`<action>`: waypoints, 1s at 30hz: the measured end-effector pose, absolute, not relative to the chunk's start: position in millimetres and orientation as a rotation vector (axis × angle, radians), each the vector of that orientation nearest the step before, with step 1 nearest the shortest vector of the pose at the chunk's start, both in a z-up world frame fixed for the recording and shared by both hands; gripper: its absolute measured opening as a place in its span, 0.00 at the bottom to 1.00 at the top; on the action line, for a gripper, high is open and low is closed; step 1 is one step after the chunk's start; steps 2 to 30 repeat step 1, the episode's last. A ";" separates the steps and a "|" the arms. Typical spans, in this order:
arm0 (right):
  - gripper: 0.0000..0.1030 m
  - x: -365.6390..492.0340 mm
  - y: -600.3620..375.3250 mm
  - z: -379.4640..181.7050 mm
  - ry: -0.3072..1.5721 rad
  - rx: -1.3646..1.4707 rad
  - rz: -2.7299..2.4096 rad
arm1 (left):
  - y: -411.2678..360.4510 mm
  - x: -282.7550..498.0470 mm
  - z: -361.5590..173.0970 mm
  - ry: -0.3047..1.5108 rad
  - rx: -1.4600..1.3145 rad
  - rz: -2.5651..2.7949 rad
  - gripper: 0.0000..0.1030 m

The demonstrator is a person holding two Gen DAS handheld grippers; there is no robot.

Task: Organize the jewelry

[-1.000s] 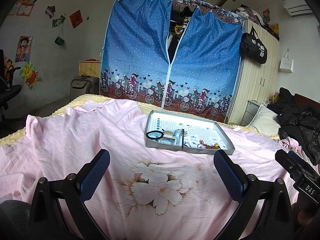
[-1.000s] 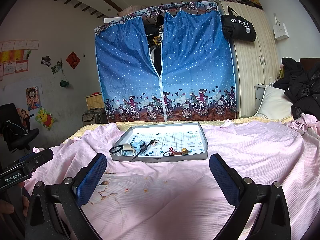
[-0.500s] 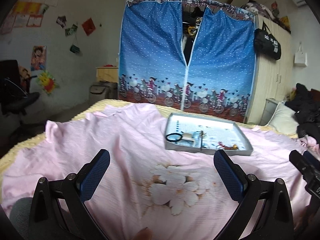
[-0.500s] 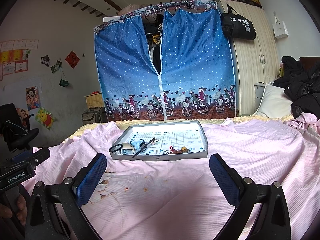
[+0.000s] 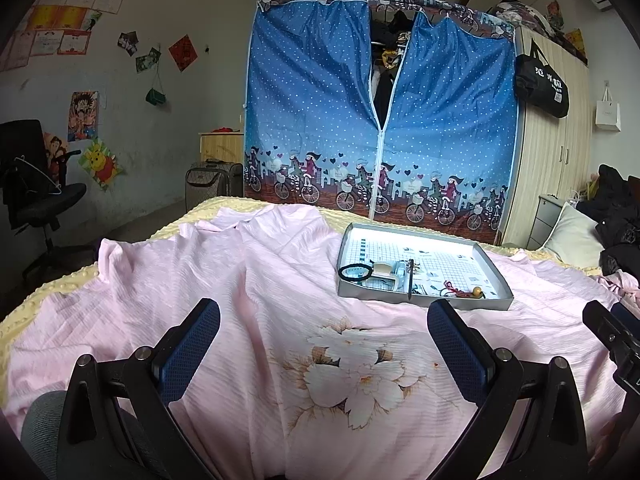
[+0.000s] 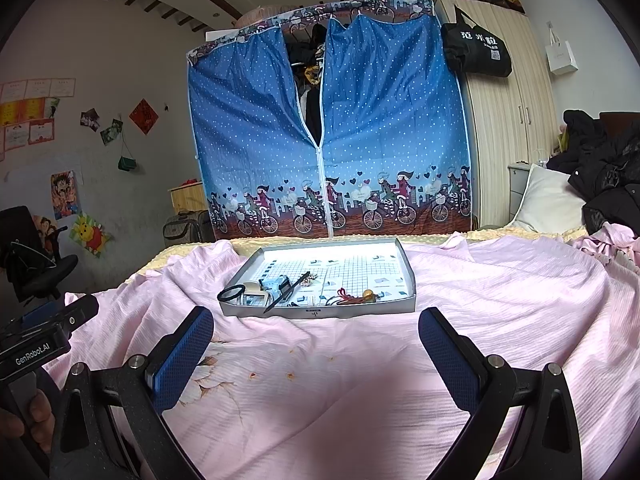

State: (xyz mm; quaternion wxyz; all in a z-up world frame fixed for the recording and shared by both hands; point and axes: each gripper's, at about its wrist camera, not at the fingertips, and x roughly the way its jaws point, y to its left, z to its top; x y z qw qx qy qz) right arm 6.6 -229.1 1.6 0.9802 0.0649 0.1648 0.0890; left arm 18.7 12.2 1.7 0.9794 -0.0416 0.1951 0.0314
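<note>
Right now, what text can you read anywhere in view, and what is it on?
"GenRobot.AI": on the left tool's body, seen from the right wrist view.
Black bag on the wardrobe: white characters, too blurred to read.
Wall certificates: too small to read.
Tray front-edge label: too small to read.

A tray (image 6: 408, 280) lies on the bedsheet (image 6: 500, 300), ahead of both grippers and well apart from them. In its near-left corner sits a hair tie (image 6: 231, 293), with a clip (image 6: 276, 285) just right of it and a thin stick (image 6: 287, 291) leaning over the front rim. A beaded cord (image 6: 356, 298) lies near the front, right of centre. Behind the bed stands a fabric wardrobe (image 6: 328, 140), a wooden wardrobe (image 6: 508, 128) to its right.
</note>
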 end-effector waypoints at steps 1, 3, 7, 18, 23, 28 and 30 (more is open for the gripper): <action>1.00 6.6 -229.2 1.8 0.331 0.131 0.180 | 12.2 18.9 1.7 0.393 -0.083 0.065 0.99; 1.00 6.6 -229.2 1.8 0.331 0.131 0.180 | 12.2 18.9 1.7 0.393 -0.083 0.065 0.99; 1.00 6.6 -229.2 1.8 0.331 0.131 0.180 | 12.2 18.9 1.7 0.393 -0.083 0.065 0.99; 1.00 6.6 -229.2 1.8 0.331 0.131 0.180 | 12.2 18.9 1.7 0.393 -0.083 0.065 0.99; 1.00 6.6 -229.2 1.8 0.331 0.131 0.180 | 12.2 18.9 1.7 0.393 -0.083 0.065 0.99; 1.00 6.6 -229.2 1.8 0.331 0.131 0.180 | 12.2 18.9 1.7 0.393 -0.083 0.065 0.99; 1.00 6.6 -229.2 1.8 0.331 0.131 0.180 | 12.2 18.9 1.7 0.393 -0.083 0.065 0.99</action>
